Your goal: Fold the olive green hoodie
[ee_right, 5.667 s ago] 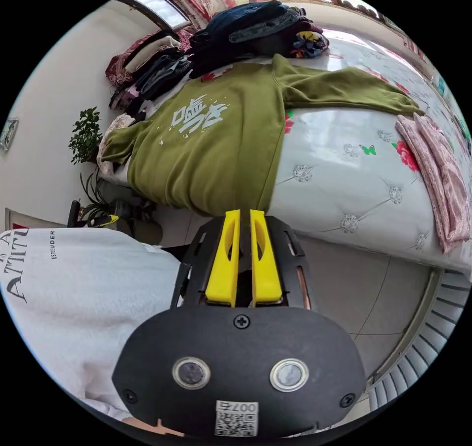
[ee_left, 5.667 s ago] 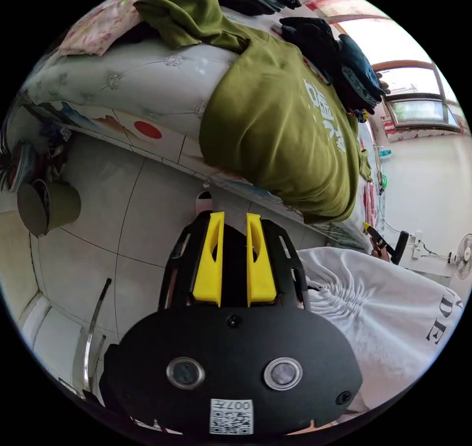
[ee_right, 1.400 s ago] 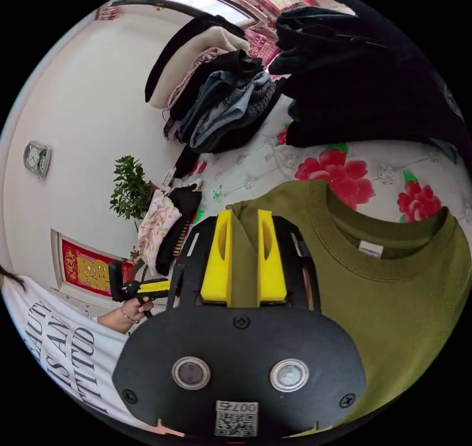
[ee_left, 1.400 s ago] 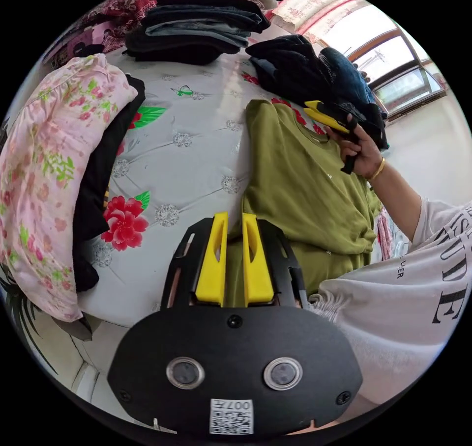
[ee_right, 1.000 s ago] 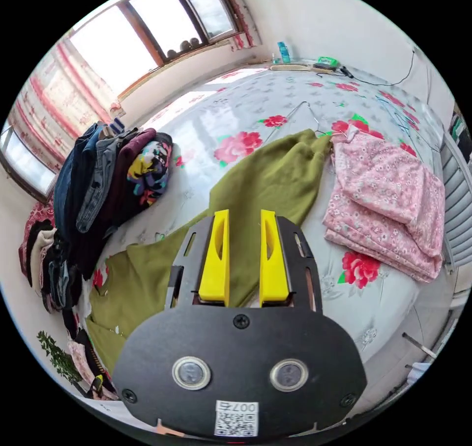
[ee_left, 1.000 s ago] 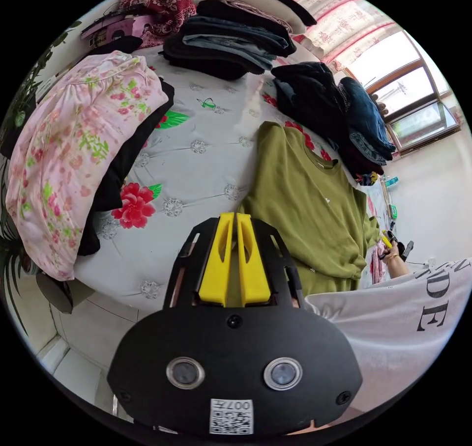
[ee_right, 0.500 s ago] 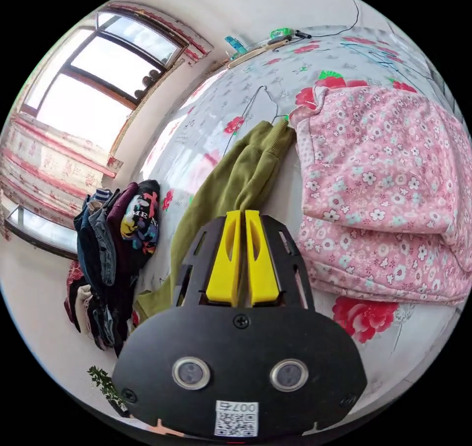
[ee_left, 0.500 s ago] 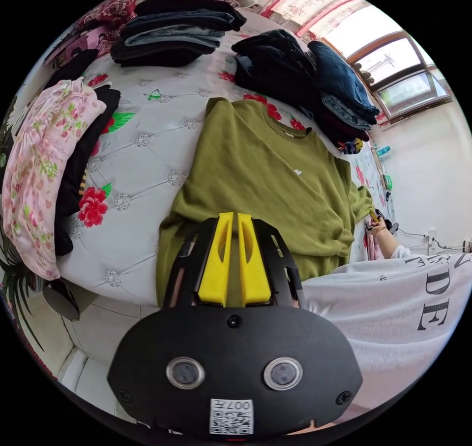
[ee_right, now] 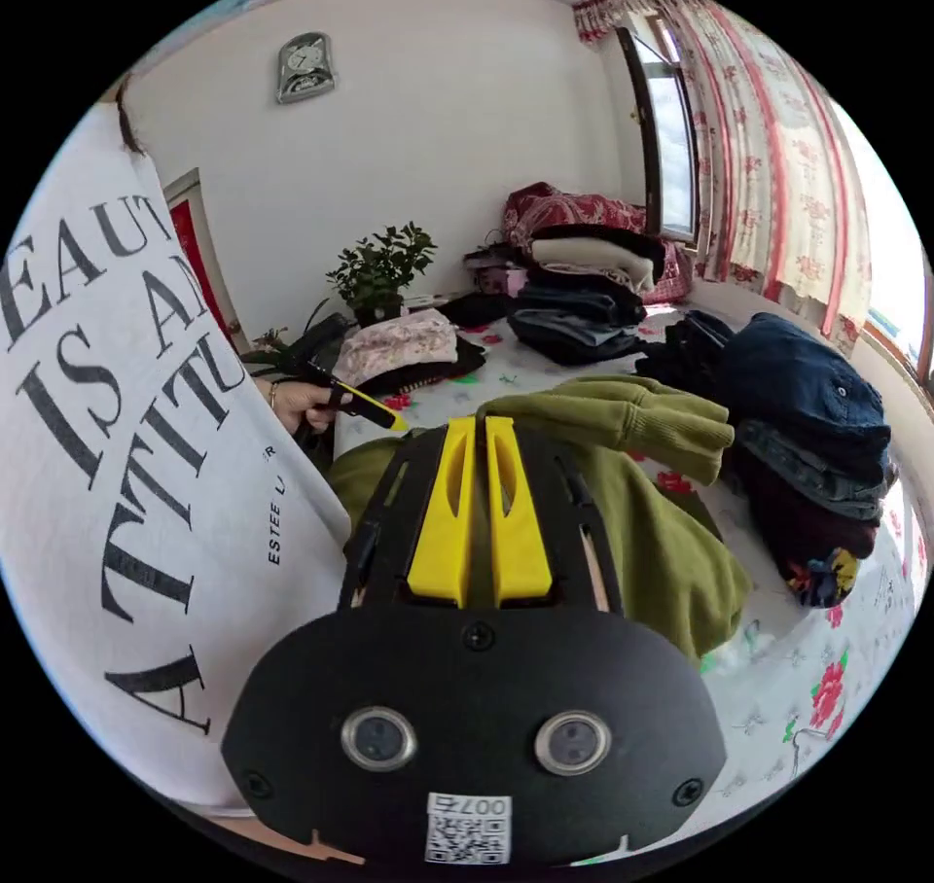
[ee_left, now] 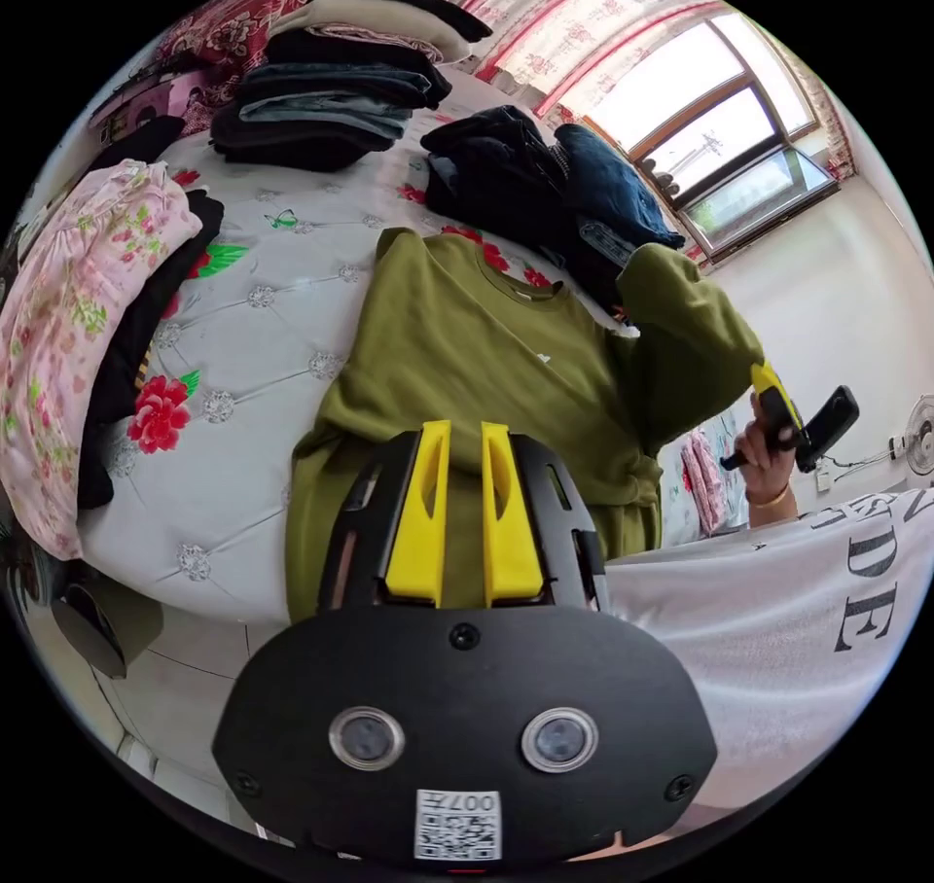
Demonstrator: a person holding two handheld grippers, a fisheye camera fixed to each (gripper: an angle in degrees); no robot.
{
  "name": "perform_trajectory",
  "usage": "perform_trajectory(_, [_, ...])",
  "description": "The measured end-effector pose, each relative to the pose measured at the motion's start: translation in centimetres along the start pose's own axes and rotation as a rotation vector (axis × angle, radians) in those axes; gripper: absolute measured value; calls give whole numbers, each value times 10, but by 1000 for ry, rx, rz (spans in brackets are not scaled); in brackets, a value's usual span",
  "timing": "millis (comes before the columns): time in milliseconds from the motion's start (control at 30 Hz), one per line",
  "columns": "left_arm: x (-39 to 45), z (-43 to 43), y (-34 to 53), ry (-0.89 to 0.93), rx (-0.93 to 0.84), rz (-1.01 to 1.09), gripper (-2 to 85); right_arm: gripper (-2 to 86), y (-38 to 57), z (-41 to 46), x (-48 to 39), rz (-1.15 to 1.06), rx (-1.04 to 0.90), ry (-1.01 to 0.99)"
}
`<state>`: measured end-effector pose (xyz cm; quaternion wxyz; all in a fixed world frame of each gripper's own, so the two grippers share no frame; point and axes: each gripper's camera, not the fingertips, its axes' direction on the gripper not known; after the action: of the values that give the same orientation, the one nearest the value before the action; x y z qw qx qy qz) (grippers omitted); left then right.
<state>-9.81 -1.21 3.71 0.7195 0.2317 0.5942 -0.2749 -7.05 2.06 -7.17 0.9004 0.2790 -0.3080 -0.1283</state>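
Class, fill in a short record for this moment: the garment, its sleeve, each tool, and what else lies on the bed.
Garment: olive green hoodie, spread on the flowered bed, hem hanging over the edge
Sleeve: one sleeve held up above the hoodie's body
Right tool: jaws closed on that sleeve
Left tool: jaws slightly apart, over the hem
Also on bed: stacks of folded clothes, pink floral garment
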Motion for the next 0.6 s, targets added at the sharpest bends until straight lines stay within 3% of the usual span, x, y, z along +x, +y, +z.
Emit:
perform_trajectory(133, [-30,-7,23,37,-17,-65,91,9,27,131,-74,39,-413,-122])
perform_trajectory(267, [-35,-17,26,32,4,-19,103,14,22,141,-83,120,-432,-132])
perform_trajectory(400, [-14,-6,7,84,2,84,117,22,10,123,-55,276,-355,-4])
perform_trajectory(500, [13,25,3,108,-90,178,120,31,15,121,-39,369,-347,80])
perform_trajectory(600, [31,75,25,27,-289,259,118,42,39,140,-33,495,-445,56])
